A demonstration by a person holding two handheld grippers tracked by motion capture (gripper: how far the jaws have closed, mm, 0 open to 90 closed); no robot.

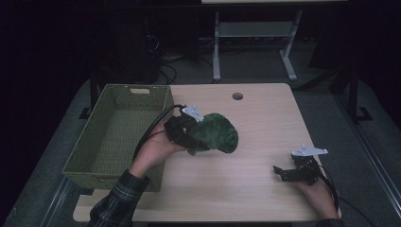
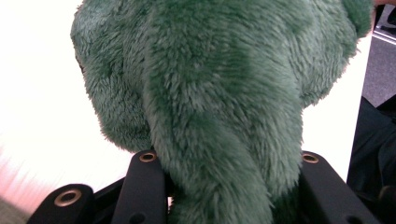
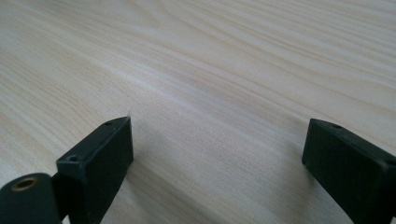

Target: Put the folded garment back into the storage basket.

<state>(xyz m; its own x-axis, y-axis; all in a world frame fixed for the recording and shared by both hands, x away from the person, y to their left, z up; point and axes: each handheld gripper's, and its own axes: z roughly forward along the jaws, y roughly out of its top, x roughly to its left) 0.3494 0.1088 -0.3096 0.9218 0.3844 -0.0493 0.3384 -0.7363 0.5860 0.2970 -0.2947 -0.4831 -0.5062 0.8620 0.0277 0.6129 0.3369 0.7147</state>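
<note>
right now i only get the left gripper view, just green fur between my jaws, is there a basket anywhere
Observer: Yes. In the high view a green woven basket sits at the table's left edge, just beside the left gripper.
Operator: is the toy off the table
Observer: It looks so. The green plush toy hangs from the left gripper above the wood.
Operator: where's my other gripper
Observer: The right gripper is low at the table's right side, jaws open with bare wood between them in the right gripper view.
</note>
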